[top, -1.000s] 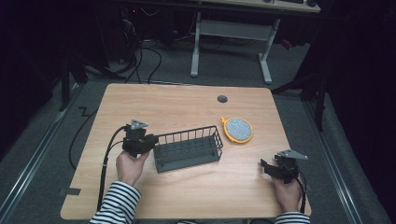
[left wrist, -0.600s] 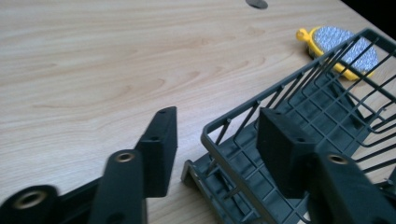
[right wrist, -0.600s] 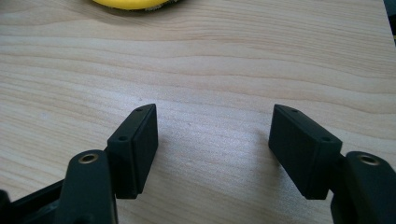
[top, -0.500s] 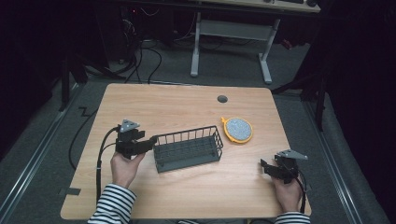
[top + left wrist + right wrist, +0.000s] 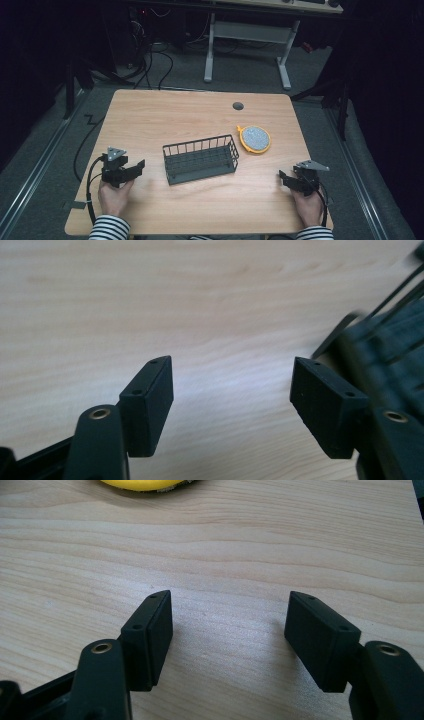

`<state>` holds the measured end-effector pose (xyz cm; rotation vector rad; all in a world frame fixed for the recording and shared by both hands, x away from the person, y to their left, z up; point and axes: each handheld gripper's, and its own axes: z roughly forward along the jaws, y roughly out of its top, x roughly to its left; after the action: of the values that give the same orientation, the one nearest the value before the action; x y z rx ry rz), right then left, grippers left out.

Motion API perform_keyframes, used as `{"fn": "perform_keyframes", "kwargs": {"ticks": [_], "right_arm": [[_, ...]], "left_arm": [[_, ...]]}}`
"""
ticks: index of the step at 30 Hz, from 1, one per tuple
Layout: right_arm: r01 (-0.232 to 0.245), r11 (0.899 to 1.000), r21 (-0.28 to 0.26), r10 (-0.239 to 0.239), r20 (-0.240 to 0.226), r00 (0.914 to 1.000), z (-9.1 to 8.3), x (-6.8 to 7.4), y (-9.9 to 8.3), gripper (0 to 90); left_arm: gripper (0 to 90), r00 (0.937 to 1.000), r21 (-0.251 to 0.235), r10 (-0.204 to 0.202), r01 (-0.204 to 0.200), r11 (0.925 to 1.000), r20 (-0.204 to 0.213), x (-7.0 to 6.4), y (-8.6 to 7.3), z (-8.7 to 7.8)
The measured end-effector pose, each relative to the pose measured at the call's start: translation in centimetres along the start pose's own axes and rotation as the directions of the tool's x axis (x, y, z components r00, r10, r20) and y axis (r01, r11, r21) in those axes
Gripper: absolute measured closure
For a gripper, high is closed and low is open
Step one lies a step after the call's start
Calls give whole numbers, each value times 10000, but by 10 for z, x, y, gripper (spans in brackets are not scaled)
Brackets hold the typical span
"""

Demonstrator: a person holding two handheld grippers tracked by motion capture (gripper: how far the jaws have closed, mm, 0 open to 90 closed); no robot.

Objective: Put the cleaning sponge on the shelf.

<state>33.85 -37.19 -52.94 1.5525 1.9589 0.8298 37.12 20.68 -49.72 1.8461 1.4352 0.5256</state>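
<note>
Wire basket, dark and empty, sits at the centre of the wooden worktop, its long side tilted slightly so the right end lies farther from the person. Left tongs rest at about 9 o'clock from the basket, near its short left end but apart from it, with bare wood between; their tips point toward 3 o'clock, at the basket. In the left gripper view the left tongs stand wide apart with nothing between them, and the basket's wire wall shows blurred just beyond the right jaw, at about 2 o'clock. Right tongs lie at about 4 o'clock from the basket, well apart from it, near the worktop's near right corner. In the right gripper view the right tongs also stand wide and hold nothing, over plain wood. Round yellow-rimmed disc with a grey speckled top lies just beside the basket's far right corner, at about 2 o'clock; its yellow edge shows in the right gripper view at 11 o'clock.
</note>
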Motion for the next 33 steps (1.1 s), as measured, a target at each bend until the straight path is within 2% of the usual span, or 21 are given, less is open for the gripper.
{"fn": "perform_keyframes", "kwargs": {"ticks": [2, 6, 12, 14, 16, 17, 18, 22, 23, 25, 27, 28, 29, 31, 33], "right_arm": [[0, 10000, 0, 0, -2, 10000, 0, 0, 0, 359], [15, 10000, 3, -15, -15, 10000, 0, 0, 0, 358], [110, 9999, 9, -110, -127, 9999, 0, 0, 0, 360], [-69, 9999, 141, 68, 102, 9999, -1, 0, 2, 402], [-56, 10000, 51, 55, 274, 9996, -1, 1, 3, 406], [-89, 9998, -182, 95, 349, 9993, -2, 1, 5, 416], [-58, 9993, -376, 67, 221, 9997, -4, 2, 10, 423], [-207, 9988, -442, 187, -464, 9988, -5, 3, 36, 441], [-207, 9988, -442, 187, -464, 9988, -5, 3, 36, 441], [-286, 9979, -581, 234, -883, 9958, -3, 5, 54, 455], [-353, 9975, -615, 281, -1144, 9930, 2, 6, 66, 459], [-353, 9975, -615, 281, -1144, 9930, 2, 6, 66, 462], [-286, 9980, -557, 218, -1196, 9926, 11, 10, 78, 469], [-269, 9984, -502, 207, -1195, 9926, 15, 10, 82, 469], [-467, 9985, -272, 431, -1193, 9919, 29, 11, 95, 470]], "left_arm": [[340, 9999, 61, -144, 145, 9999, -66, 2, -5, 5], [339, 9994, -167, -327, 325, 9993, -85, 4, -9, 10], [338, 9990, -72, 28, -32, 10000, -452, 5, -11, 22], [328, 9981, 24, 157, -156, 9999, -596, 4, -12, 26], [312, 9976, 146, 215, -206, 9997, -659, 5, -13, 28], [304, 9969, 269, 345, -326, 9991, -710, 5, -14, 29], [298, 9962, 304, 404, -382, 9988, -773, 5, -15, 30], [268, 9945, 572, 548, -498, 9971, -890, 6, -18, 34], [268, 9945, 452, 568, -530, 9976, -881, 6, -20, 34], [285, 9950, 209, 535, -520, 9984, -845, 8, -23, 33], [279, 9946, 208, 533, -516, 9984, -892, 7, -23, 33], [279, 9942, 235, 524, -504, 9985, -938, 7, -24, 32], [268, 9938, 241, 473, -451, 9987, -1001, 6, -24, 32], [267, 9942, 210, 399, -380, 9991, -999, 7, -24, 33], [266, 9942, 211, 390, -371, 9991, -1000, 7, -24, 33]]}}
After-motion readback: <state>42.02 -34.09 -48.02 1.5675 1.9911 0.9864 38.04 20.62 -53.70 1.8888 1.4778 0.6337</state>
